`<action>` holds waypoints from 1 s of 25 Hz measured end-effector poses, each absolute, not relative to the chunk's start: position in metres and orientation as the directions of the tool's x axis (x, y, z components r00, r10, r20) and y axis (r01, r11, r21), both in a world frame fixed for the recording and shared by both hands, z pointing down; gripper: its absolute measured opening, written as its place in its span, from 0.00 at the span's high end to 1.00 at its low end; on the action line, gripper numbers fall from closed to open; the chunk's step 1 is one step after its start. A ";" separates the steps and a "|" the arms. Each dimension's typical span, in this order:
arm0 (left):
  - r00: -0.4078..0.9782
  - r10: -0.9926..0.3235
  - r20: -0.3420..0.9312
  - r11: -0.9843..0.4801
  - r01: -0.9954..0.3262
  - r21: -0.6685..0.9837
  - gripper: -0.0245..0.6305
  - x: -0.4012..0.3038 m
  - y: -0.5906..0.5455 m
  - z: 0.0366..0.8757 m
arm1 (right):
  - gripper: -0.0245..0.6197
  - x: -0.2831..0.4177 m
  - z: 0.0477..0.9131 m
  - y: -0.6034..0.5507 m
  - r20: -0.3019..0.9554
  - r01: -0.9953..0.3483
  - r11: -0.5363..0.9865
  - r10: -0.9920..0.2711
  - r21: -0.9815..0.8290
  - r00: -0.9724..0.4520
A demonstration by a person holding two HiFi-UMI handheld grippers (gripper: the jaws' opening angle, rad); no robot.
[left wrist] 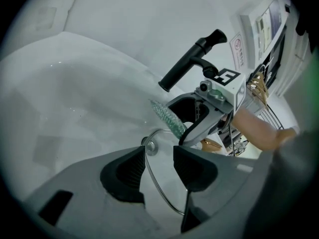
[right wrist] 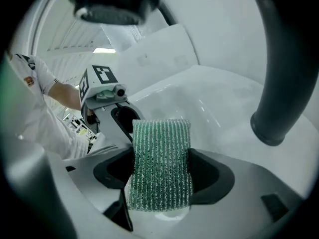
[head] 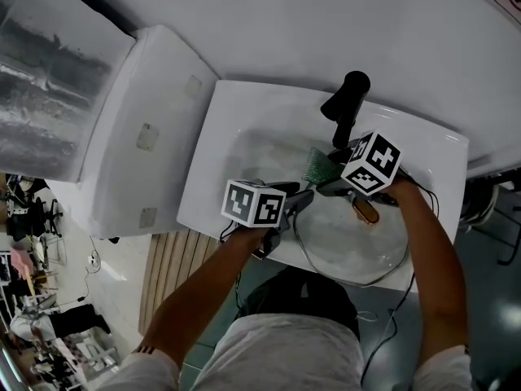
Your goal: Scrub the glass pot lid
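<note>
1. Sponge point(right wrist: 160, 158), green and ribbed, sits clamped between your right gripper's point(right wrist: 159, 176) jaws.
2. Your left gripper point(left wrist: 158, 166) pinches the round glass pot lid point(left wrist: 162, 190) by its rim, over the white sink point(head: 236, 112).

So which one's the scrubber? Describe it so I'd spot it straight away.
Find the white sink with the black tap. Right beside the tap, the right gripper clamps the scrubber: a flat rectangular pad. Nothing else there is green, ribbed and glittery; the glass lid nearby is clear.
</note>
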State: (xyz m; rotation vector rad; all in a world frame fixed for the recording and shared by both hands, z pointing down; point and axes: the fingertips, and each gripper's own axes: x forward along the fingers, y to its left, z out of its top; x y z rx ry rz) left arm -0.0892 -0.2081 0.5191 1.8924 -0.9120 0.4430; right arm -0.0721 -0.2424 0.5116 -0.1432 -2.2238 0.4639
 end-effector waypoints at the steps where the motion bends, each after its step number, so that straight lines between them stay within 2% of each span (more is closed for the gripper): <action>1: 0.657 -0.404 0.637 -0.268 -0.751 0.604 0.69 -0.089 -0.208 0.519 | 0.44 -0.072 0.516 -0.240 0.736 -0.060 0.924 0.259 -0.377 -0.625; 5: 0.661 -0.391 0.640 -0.274 -0.748 0.604 0.70 -0.086 -0.207 0.520 | 0.44 -0.068 0.528 -0.238 0.769 -0.106 0.912 0.266 -0.396 -0.581; 15: 0.690 -0.297 0.660 -0.304 -0.723 0.620 0.77 -0.071 -0.199 0.528 | 0.44 -0.025 0.543 -0.249 0.852 -0.343 0.859 0.180 -0.379 -0.492; 21: 0.693 -0.285 0.662 -0.314 -0.720 0.619 0.78 -0.070 -0.199 0.530 | 0.44 0.003 0.543 -0.253 0.864 -0.501 0.759 0.155 -0.415 -0.479; 25: 0.684 -0.284 0.672 -0.312 -0.729 0.610 0.84 -0.072 -0.200 0.533 | 0.44 0.017 0.542 -0.256 0.865 -0.587 0.683 0.136 -0.434 -0.482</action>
